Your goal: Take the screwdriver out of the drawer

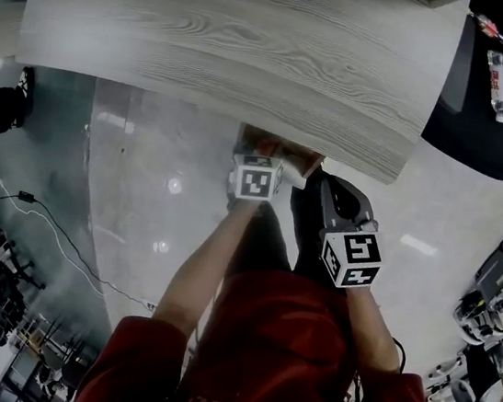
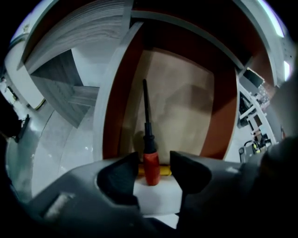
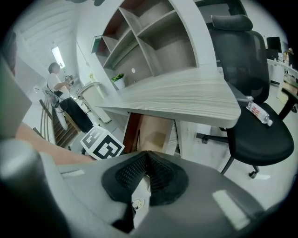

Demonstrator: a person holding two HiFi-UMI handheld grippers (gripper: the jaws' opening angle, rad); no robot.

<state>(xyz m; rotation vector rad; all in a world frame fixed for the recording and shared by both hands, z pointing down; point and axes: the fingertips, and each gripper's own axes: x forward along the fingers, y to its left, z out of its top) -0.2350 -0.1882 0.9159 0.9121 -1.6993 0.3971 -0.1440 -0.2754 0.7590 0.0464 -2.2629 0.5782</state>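
The left tongs (image 2: pixel 154 161) are held released over the open red-brown drawer (image 2: pixel 125 97) under the grey wood-grain desk (image 1: pixel 254 47). The red-handled, black-shafted screwdriver (image 2: pixel 147 139) is found lying on the pale drawer bottom, shaft pointed away. Its handle is located between the two pads, which are not pressed against it. The right tongs (image 3: pixel 145 160) are clenched, pad against pad, with nothing gripped, and are positioned near the left tongs

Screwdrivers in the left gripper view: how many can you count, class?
1. The screwdriver lies in the open drawer, its red handle between the open jaws of the left gripper. Others may hide behind the gripper.
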